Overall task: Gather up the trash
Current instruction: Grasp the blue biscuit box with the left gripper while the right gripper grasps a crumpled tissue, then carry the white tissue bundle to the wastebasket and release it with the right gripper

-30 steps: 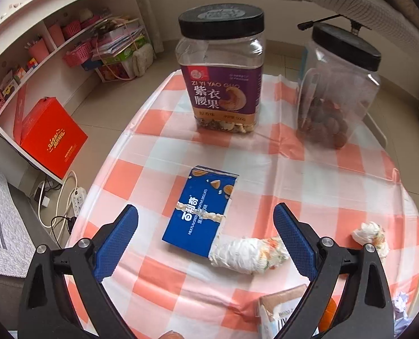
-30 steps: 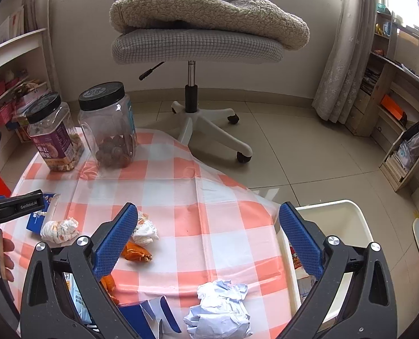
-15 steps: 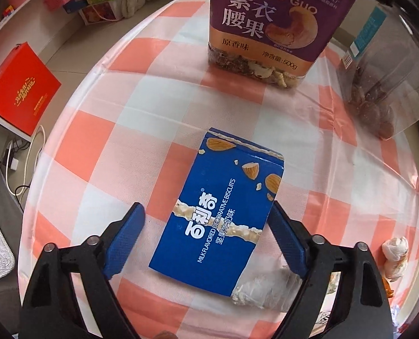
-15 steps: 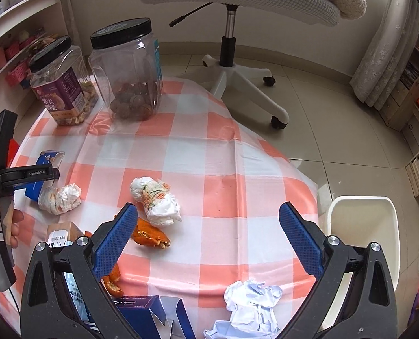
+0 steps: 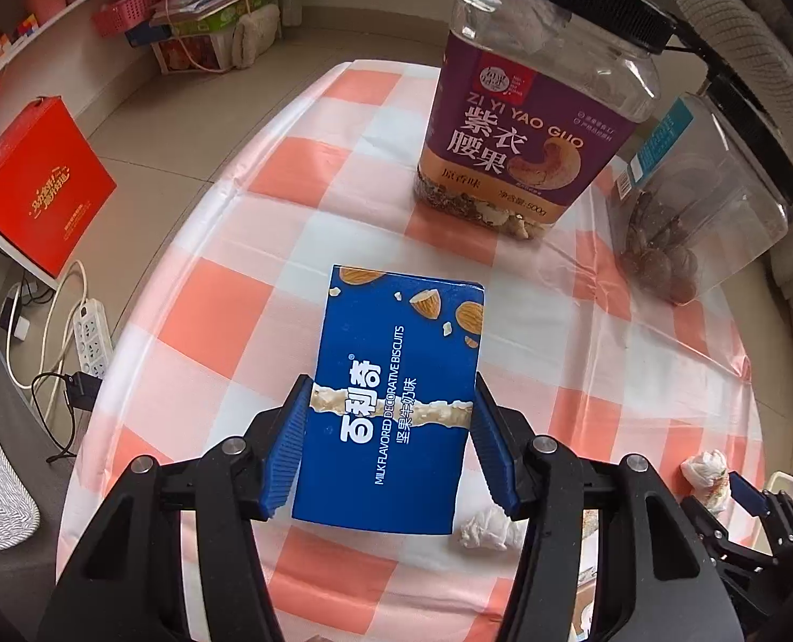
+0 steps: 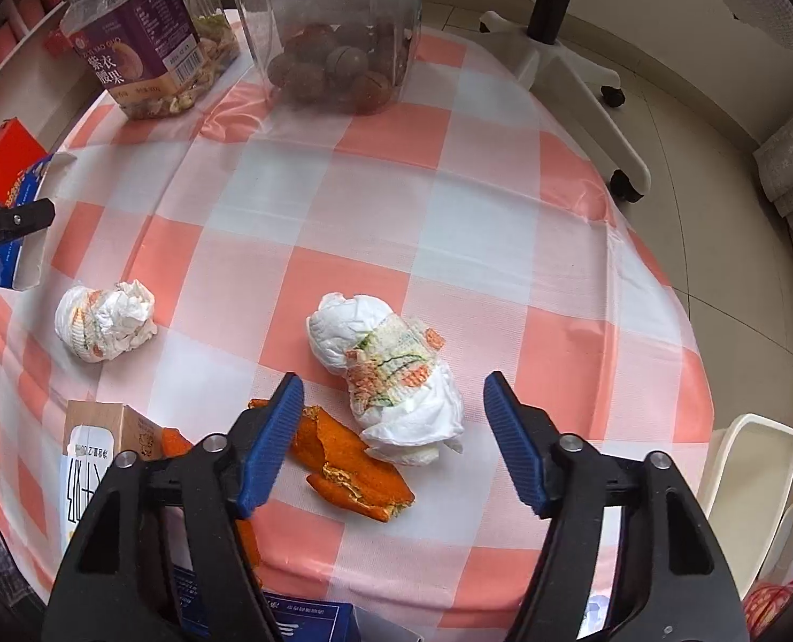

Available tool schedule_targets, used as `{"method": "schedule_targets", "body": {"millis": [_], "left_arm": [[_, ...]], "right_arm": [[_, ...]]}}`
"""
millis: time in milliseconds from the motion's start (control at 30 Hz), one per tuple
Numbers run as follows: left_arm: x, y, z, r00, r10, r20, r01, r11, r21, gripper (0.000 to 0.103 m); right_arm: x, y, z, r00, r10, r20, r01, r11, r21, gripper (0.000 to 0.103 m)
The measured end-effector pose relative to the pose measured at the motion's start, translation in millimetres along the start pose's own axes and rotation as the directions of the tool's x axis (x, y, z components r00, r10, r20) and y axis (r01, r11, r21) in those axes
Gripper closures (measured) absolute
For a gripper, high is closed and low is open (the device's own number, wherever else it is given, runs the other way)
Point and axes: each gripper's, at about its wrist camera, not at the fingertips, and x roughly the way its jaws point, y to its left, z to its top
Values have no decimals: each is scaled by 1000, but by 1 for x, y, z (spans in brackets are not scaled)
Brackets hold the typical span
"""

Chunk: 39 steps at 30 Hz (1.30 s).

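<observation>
Two jars (image 5: pixel 530 123) stand at the checked counter's (image 5: pixel 236 294) far side. Left gripper (image 5: pixel 391 438) fingers, just closing, clamp the blue biscuit box (image 5: pixel 396 401); right gripper (image 6: pixel 393 438) fingers, apart but closing, straddle a crumpled tissue wad (image 6: pixel 391 374).

Blue box (image 6: pixel 310 623): beside the orange peel (image 6: pixel 351 468), cut off by the bottom edge of the right wrist view.
Cashew jar (image 6: pixel 150 43): behind the peel, top cut off.
Brown carton (image 6: pixel 102 441): left of the peel, partly hidden behind the right gripper (image 6: pixel 393 441); label unreadable.
White bin (image 6: pixel 746 473): right of the peel, contents hidden.
</observation>
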Motion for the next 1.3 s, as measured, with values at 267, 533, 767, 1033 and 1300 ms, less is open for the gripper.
{"method": "schedule_targets", "body": {"millis": [267, 533, 767, 1033, 1300], "left_arm": [[-26, -4, -2, 999, 9, 41, -10, 1000, 17, 47], [-72, -10, -12, 991, -2, 130, -1, 1000, 22, 47], [-116, -17, -28, 977, -2, 213, -1, 1000, 17, 47], [-169, -45, -56, 946, -56, 318, 53, 998, 17, 47], [-187, -77, -91, 923, -93, 373, 89, 996, 29, 46]], "right_arm": [[-13, -3, 0, 996, 32, 79, -39, 995, 90, 73], [-82, -12, -7, 963, 47, 267, -85, 987, 135, 73], [-131, -31, -20, 914, 13, 407, -91, 981, 172, 73], [-177, -43, -58, 843, -74, 534, -39, 980, 196, 73], [-202, -58, -96, 773, -153, 615, 9, 973, 231, 72]]}}
